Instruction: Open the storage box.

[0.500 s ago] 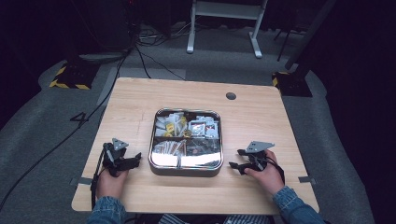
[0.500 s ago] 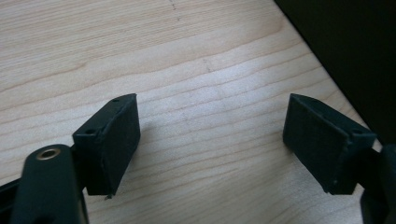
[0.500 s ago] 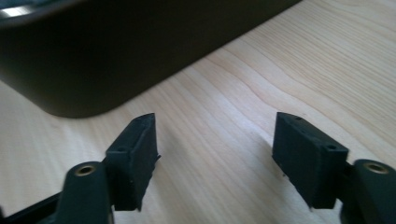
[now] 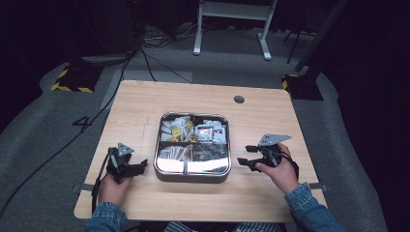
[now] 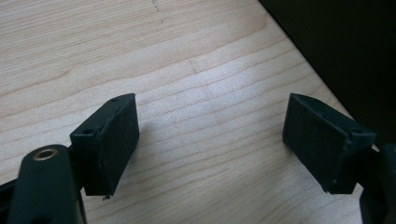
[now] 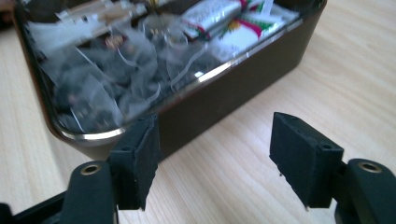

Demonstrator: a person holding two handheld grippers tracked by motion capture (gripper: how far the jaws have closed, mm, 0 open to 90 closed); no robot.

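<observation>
One sign is legible from above my hands: a dark figure "4" [image 4: 83, 123] marked on the grey floor [image 4: 38, 145], just off the left edge of the table [image 4: 140, 104]. The packets [image 4: 212, 131] in the tin [image 4: 193, 173] in front of me carry printed colour, red and green stripes in my right gripper view [image 6: 243, 23] and yellow patches from above, but the lettering on them is too small and blurred to read. I can read no writing on the table or on the tin's wall [image 6: 243, 88].
</observation>
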